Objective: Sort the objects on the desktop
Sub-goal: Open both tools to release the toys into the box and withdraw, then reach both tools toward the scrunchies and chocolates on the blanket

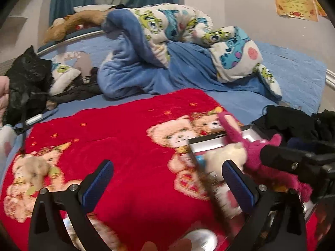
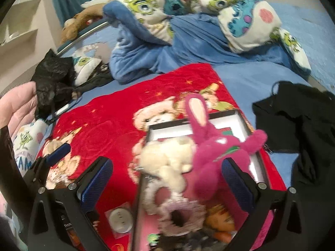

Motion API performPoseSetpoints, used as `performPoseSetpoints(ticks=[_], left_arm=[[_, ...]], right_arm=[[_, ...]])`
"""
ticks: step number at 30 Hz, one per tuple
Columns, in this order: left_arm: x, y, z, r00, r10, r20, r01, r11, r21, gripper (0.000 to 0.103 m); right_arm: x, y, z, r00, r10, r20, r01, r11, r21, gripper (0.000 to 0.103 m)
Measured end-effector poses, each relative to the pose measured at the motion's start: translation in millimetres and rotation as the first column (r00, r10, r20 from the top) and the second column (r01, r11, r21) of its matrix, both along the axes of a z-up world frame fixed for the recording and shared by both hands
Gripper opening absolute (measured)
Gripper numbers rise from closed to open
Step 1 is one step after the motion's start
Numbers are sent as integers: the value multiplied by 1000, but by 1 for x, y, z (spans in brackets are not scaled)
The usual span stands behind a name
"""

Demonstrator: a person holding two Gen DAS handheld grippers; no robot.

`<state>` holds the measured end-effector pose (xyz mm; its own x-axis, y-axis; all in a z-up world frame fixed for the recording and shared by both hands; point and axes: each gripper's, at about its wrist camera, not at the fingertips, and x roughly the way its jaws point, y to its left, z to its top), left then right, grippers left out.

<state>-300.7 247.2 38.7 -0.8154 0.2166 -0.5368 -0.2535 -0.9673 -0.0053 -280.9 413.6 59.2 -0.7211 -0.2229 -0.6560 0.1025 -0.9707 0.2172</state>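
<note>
both grippers spread, holding nothing: left gripper [image 1: 167, 179] over the red blanket [image 1: 117, 129], right gripper [image 2: 167, 177] around plush toys [image 2: 211, 152] heaped in the box [image 2: 240, 117]; black clothes [image 2: 297, 113] at the bed's right edge.

Red bear-print blanket [image 1: 117, 129], pink plush rabbit [image 2: 211, 146]

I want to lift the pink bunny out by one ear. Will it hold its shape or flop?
Likely flop: the pink bunny looks like soft plush, its long ear thin and unsupported. Probably light, since it sits on the other toys in the box without squashing them. The fuzzy surface should grip well between the right gripper pads.
</note>
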Motion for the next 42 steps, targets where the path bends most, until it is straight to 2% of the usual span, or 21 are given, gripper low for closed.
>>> performPoseSetpoints(ticks=[5,9,14,19,23,27,32,34,36,38,42], left_arm=[[17,-58,17,996,86,-6,-86,996,-27,103],[38,-109,38,990,136,-28,-136,990,-19,103],[65,-154,59,982,181,-50,-182,983,-16,103],[91,-183,72,976,207,-67,-209,978,-9,103],[105,-189,75,971,225,-81,-227,974,-18,103],[110,-195,65,973,222,-69,-222,975,8,103],[101,-190,36,984,178,-26,-178,984,-18,103],[97,-192,22,980,197,-3,-197,980,-8,103],[90,-197,6,981,192,40,-194,981,30,103],[83,-200,-13,977,192,91,-195,980,23,103],[76,-210,-42,960,241,142,-245,969,13,103]], right_arm=[[9,-42,20,998,57,-29,-57,998,-12,103],[18,-78,36,993,108,-54,-110,993,-32,103],[36,-117,59,984,148,-102,-155,986,-62,103],[52,-150,77,974,174,-146,-184,981,-61,103],[56,-166,81,970,187,-156,-199,978,-61,103],[53,-176,76,968,210,-140,-219,974,-55,103],[52,-181,69,958,247,-145,-249,969,10,103],[51,-181,64,957,252,-141,-251,968,21,103],[48,-179,57,956,257,-139,-259,966,7,103],[43,-177,46,958,260,-118,-263,965,-12,103],[34,-175,20,966,250,-64,-253,966,-43,103]])
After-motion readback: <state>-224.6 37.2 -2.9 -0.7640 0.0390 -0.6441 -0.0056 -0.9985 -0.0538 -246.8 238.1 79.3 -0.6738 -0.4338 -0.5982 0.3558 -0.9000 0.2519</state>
